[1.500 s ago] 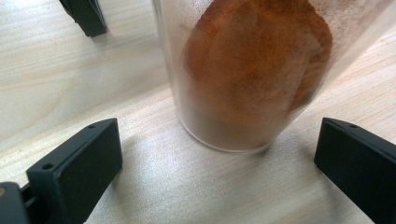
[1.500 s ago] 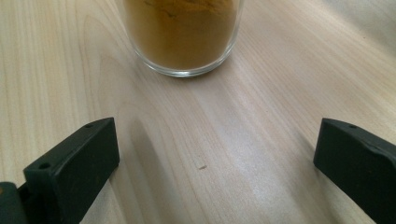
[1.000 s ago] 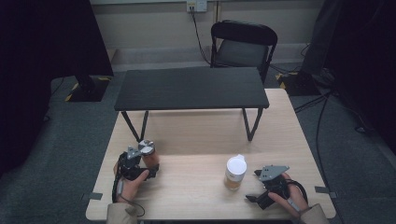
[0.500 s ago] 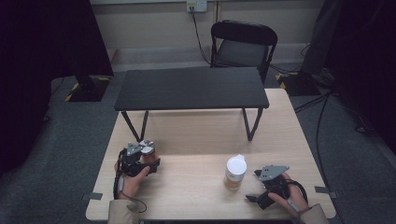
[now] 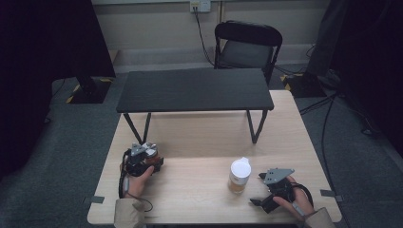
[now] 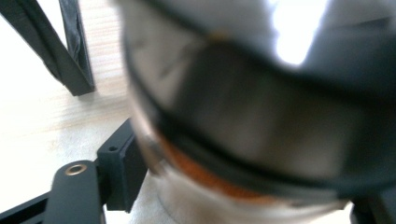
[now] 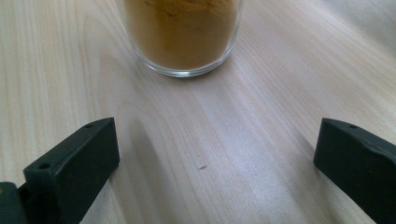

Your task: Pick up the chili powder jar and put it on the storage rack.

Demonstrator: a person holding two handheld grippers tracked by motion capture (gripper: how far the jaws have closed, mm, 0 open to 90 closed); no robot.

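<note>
My left gripper [image 5: 148, 160] rests on the wooden table [image 5: 199, 137] at the near left. Its jaws have just been closing and are now shut on a small jar [image 5: 153, 158] with reddish-orange contents. In the left gripper view that jar [image 6: 261, 116] looms blurred and very close, pressed against the left pad [image 6: 116, 172]. A glass jar [image 5: 239, 175] of brown powder with a white lid stands at the near right. My right gripper [image 5: 257, 189] lies just right of it, open, with bare table between its pads. In the right gripper view the glass jar [image 7: 184, 32] stands a little ahead of the gripper [image 7: 215, 172].
A low black stand [image 5: 195, 90] on thin legs [image 6: 70, 51] spans the far half of the table. A black folding chair [image 5: 247, 45] stands behind it. Cables run across the floor at the right. Bare wood lies between the two jars.
The left gripper's jaws have drawn in around the small jar, and that hand has shifted only slightly. The right gripper and the white-lidded jar have not moved.
</note>
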